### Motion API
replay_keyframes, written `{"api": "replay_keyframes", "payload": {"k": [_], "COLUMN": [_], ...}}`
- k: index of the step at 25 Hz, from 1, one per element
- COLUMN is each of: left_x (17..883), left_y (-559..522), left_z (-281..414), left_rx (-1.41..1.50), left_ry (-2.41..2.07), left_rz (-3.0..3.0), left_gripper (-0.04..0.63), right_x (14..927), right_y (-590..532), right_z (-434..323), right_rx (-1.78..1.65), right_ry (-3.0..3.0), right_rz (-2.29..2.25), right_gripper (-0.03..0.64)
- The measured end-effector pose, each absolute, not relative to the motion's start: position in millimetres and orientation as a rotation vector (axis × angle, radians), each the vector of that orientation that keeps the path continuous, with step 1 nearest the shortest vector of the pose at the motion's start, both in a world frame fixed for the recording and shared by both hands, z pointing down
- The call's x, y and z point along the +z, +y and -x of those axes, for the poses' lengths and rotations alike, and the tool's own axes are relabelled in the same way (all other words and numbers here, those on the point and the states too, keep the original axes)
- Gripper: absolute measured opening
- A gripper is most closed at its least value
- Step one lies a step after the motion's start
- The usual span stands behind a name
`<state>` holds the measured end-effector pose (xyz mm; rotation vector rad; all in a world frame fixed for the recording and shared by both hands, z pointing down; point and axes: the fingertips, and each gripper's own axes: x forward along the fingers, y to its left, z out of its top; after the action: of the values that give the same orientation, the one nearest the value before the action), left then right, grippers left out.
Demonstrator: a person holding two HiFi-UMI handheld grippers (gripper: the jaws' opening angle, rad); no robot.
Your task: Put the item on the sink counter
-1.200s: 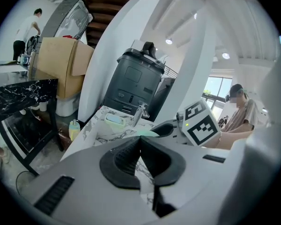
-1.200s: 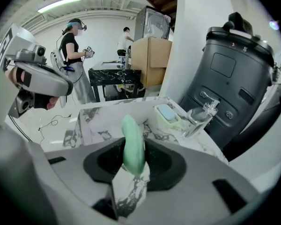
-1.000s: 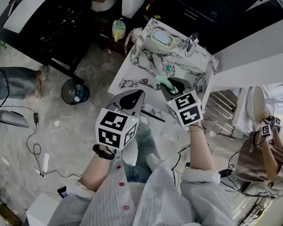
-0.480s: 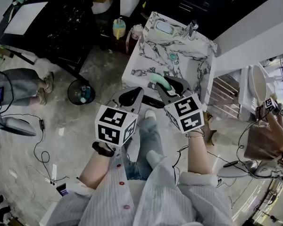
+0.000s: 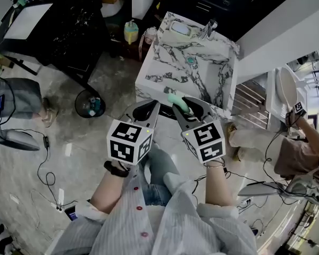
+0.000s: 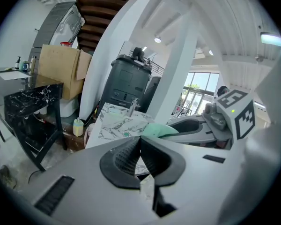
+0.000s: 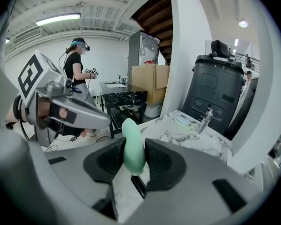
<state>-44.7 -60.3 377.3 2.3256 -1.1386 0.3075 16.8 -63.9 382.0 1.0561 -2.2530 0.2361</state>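
A mint-green oblong item (image 5: 176, 100) (image 7: 132, 146) is clamped between the pads of my right gripper (image 5: 179, 104) (image 7: 132, 159), which is shut on it. It hangs over the front edge of the white marble sink counter (image 5: 149, 81) (image 7: 192, 136). My left gripper (image 5: 149, 108) (image 6: 140, 148) is just left of it, its pads together with nothing between them. In the left gripper view the green item (image 6: 161, 130) and the right gripper (image 6: 210, 124) show ahead, with the counter (image 6: 116, 123) beyond.
A faucet (image 5: 210, 28) (image 7: 206, 116) and a pale dish (image 5: 181, 28) sit at the counter's back. A black marble table (image 5: 69, 25), a yellow bottle (image 5: 131, 32) and a black bin (image 5: 89, 104) stand to the left. Cables lie on the floor. Another person (image 5: 297, 153) is at right.
Both grippers have drawn back slightly toward me. The green item, earlier over the counter top, now sits at its front edge, still gripped. The left gripper stays shut.
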Motion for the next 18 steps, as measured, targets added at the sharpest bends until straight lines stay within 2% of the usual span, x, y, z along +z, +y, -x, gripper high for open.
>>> {"api": "replay_keyframes", "payload": {"k": [8,18], "left_x": [388,399], "left_y": [-48,-30], "left_z": [28,35], "left_rx": [0.319,0.321], "left_ry": [-1.162,-1.242], "left_rz": [-2.26,-2.191], "left_gripper": [0.015,0.015], "right_x": [383,394], "right_y": [-44,-29], "right_z": [-39,-25], "right_rx": [0.304,0.313], "right_ry": [-2.268,-2.307], "right_rz": [-1.055,-0.955], "right_gripper": [0.135,0.135]}}
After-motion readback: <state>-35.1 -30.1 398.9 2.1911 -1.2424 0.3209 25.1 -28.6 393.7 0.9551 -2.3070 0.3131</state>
